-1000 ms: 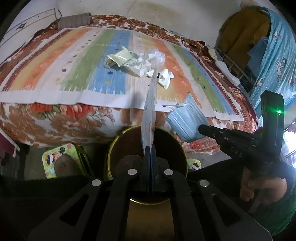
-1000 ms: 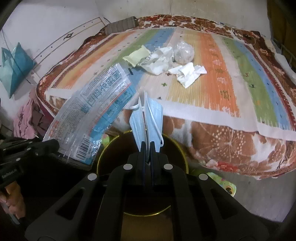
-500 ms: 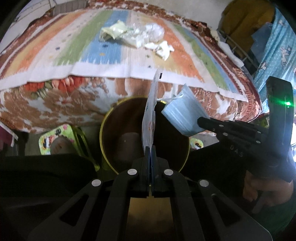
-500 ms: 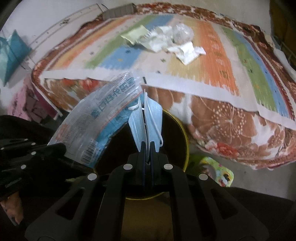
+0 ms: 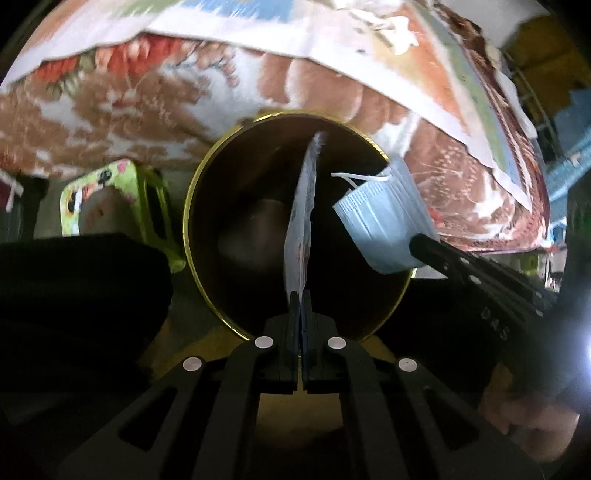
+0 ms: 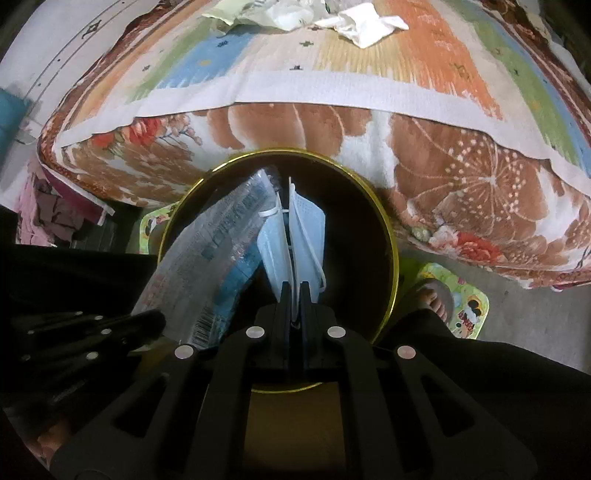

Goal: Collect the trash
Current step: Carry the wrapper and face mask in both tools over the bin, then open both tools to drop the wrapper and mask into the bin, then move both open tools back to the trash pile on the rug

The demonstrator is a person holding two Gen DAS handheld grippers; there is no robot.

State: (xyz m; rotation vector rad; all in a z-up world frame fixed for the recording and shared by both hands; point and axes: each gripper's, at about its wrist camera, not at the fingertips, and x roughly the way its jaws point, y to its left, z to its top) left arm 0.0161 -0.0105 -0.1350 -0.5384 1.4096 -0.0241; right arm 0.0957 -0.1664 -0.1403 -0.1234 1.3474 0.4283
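My left gripper (image 5: 300, 295) is shut on a clear printed plastic wrapper (image 5: 301, 221), held edge-on over the mouth of a round gold-rimmed bin (image 5: 207, 299). My right gripper (image 6: 294, 286) is shut on a blue face mask (image 6: 304, 229) over the same bin (image 6: 388, 236). The mask (image 5: 384, 225) and right gripper show in the left wrist view at the bin's right side. The wrapper (image 6: 210, 254) and the left gripper (image 6: 155, 321) show at lower left in the right wrist view. More crumpled paper trash (image 6: 365, 26) lies on the bed's striped mat.
The bin stands on the floor against the bed's flowered blanket (image 6: 461, 173). Green patterned slippers lie beside the bin (image 5: 107, 195) (image 6: 458, 299), one with a foot in it. Clothes lie at the far left (image 6: 48, 218).
Both grippers have tilted down and moved closer over the bin's mouth, carrying the wrapper and the mask. The bed top has slid toward the upper edge of both views.
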